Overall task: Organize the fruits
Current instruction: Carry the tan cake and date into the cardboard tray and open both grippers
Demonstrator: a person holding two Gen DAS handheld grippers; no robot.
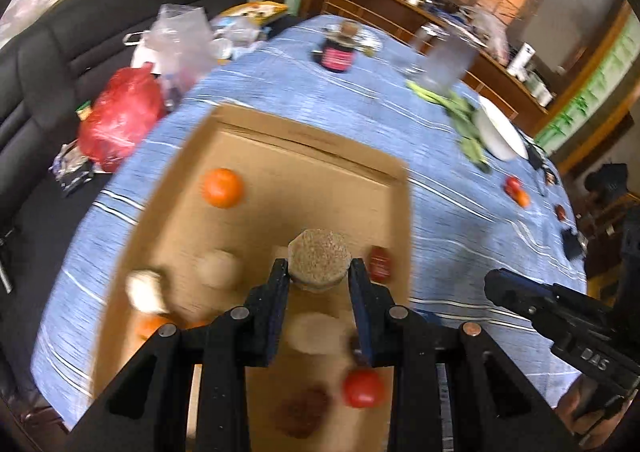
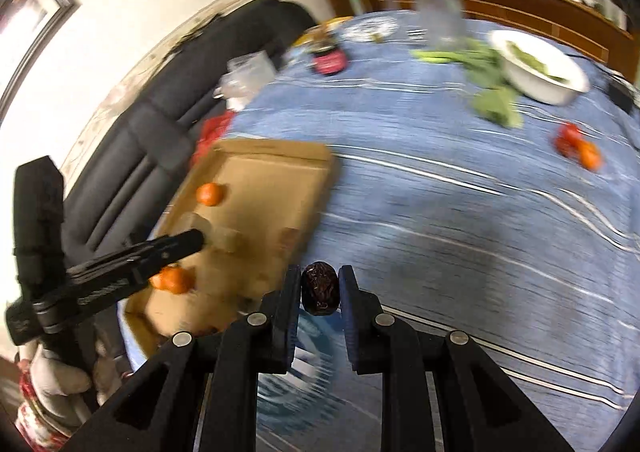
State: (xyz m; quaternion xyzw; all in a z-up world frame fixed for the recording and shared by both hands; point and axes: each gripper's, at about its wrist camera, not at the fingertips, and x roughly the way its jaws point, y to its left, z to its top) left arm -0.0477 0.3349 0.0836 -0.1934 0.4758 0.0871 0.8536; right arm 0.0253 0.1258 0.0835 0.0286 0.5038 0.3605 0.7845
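Left gripper: clenched on a round, rough, tan-speckled fruit, held above the middle of the cardboard tray; what kind of fruit it is I cannot tell.
Right gripper: grasping a dark, wrinkled date across its sides, over the blue striped table, just right of the tray's near corner.
Cardboard tray: lies on the left part of the table; in it are an orange at the far left, a red tomato near, a small red fruit at the right edge, and blurred pale and brown pieces.
Loose fruit: a small red and orange cluster lies far right on the table, well apart from the tray, beside a white bowl and greens.
Date, handling: probably light, soft and a little sticky; a gentle squeeze across the middle should do.
Round fruit, handling: looks firm, its coarse skin unlikely to slip; best gripped at the widest part.
Tomato, handling: smooth and easily bruised, so a light hold on the sides.
Tray, handling: thin card, likely to shift if pushed.
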